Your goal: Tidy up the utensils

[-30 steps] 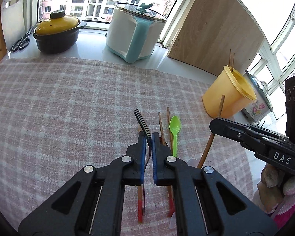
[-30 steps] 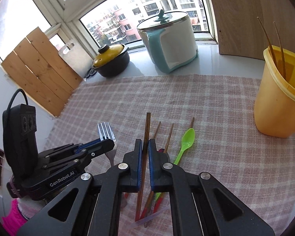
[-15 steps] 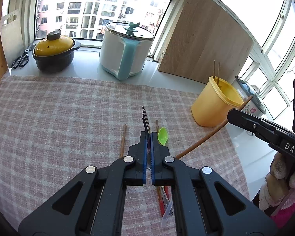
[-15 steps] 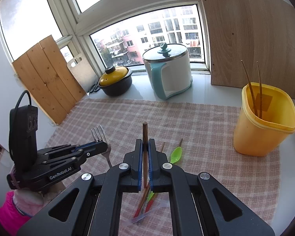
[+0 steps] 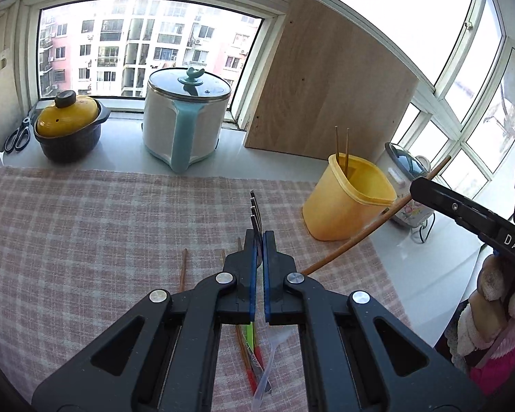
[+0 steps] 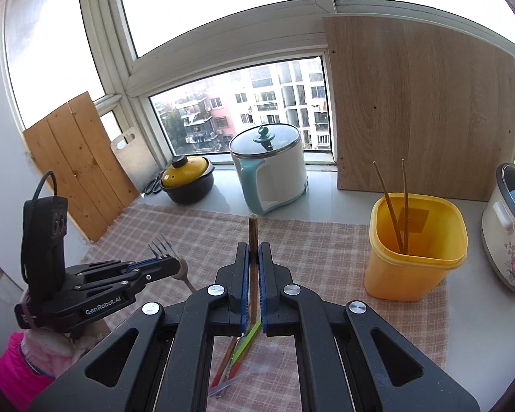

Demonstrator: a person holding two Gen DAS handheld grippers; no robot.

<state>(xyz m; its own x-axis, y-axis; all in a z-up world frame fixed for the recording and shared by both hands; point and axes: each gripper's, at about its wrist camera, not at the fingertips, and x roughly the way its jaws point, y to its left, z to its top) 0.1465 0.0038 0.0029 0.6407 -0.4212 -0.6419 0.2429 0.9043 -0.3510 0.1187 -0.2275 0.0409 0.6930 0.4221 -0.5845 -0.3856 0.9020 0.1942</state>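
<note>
The left gripper [image 5: 259,237] has its fingers [image 5: 249,257] pinching a metal fork [image 5: 254,211]. The fork's long axis runs forward along the fingers, tines projecting past the fingertips and stacked edge-on, clear of the surface [image 5: 86,223]. The right gripper [image 6: 253,250] has its fingers [image 6: 242,267] pinching a wooden chopstick [image 6: 252,231]. Its long axis also lies along the fingers, one end projecting just beyond the fingertips, the other extending back beneath them. Ahead and to the right of both grippers stands the yellow container [image 6: 415,261], holding two chopsticks upright. Below the fingers, on the checked cloth [image 6: 309,237], lie a green spoon [image 6: 247,338], more chopsticks and a clear plastic utensil.
</note>
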